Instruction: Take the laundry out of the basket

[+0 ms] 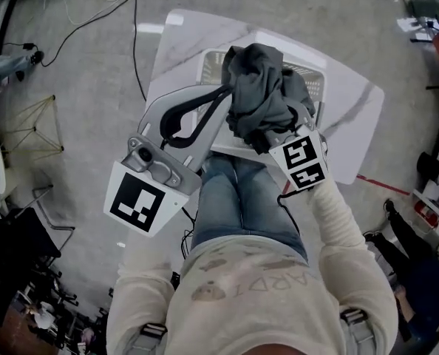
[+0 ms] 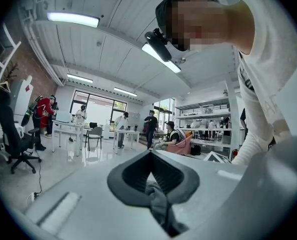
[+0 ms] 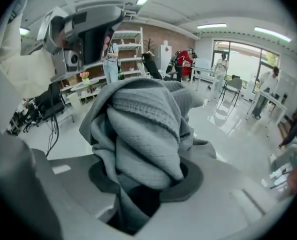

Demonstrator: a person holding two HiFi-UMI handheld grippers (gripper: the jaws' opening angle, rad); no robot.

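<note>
A dark grey garment [image 1: 260,87] hangs bunched above the white laundry basket [image 1: 313,87], which stands on a white table [image 1: 356,106]. My left gripper [image 1: 225,95] reaches in from the left, shut, its tips at the cloth's left side. In the left gripper view a thin strip of grey cloth [image 2: 159,206] is pinched between the closed jaws of the left gripper [image 2: 150,156]. My right gripper [image 1: 282,128], with its marker cube below, is buried in the garment's lower right. In the right gripper view the knit fabric [image 3: 146,129] fills the jaws of the right gripper [image 3: 148,149] and hides the tips.
The person's jeans-clad legs [image 1: 242,198] stand against the table's near edge. Cables [image 1: 94,21] trail over the grey floor at the upper left, beside a wire frame [image 1: 35,124]. A red strip [image 1: 382,185] marks the floor at the right. Another person's legs [image 1: 408,231] show at the right edge.
</note>
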